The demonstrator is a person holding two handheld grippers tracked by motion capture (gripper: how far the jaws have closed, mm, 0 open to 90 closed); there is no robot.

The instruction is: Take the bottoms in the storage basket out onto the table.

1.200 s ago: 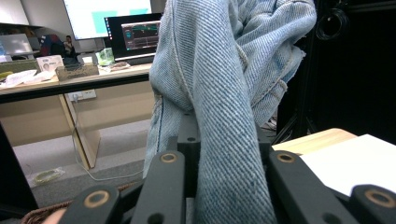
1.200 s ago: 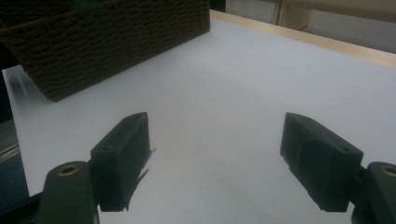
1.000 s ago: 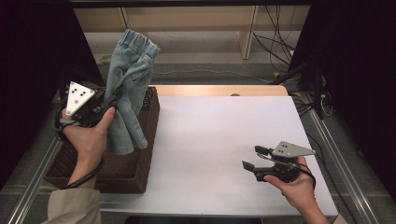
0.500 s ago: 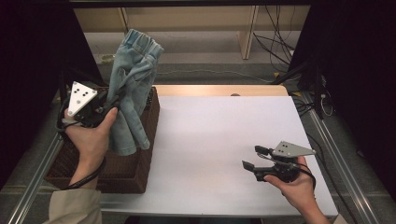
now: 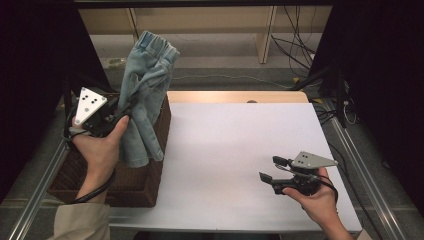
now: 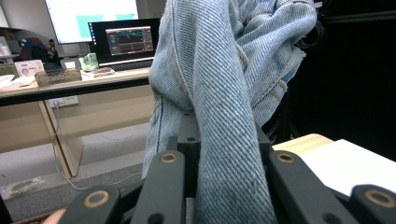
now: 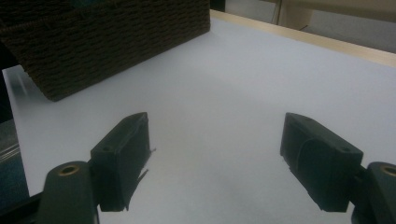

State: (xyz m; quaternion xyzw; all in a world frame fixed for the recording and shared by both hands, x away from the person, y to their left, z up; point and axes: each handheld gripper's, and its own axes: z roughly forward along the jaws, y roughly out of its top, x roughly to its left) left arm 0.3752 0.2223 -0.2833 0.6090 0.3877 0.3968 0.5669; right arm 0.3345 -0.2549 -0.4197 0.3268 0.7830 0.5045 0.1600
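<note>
A pair of light blue denim jeans (image 5: 145,95) hangs bunched above a dark brown wicker basket (image 5: 137,182) at the table's left. My left gripper (image 5: 122,111) is shut on the denim and holds it up over the basket. In the left gripper view the jeans (image 6: 224,102) are pinched between the two black jaws and rise out of the top of the picture. My right gripper (image 5: 274,169) rests low over the white table top (image 5: 225,145) at the front right, jaws wide apart with nothing between them (image 7: 215,158).
The basket (image 7: 93,42) stands across the table from my right gripper. Metal rails (image 5: 360,165) run along the table's sides. Beyond the far wooden edge (image 5: 235,96) are shelves and cables on the floor. A desk with a monitor (image 6: 126,42) stands in the background.
The jeans have swayed slightly in my left gripper. Neither hand has shifted.
</note>
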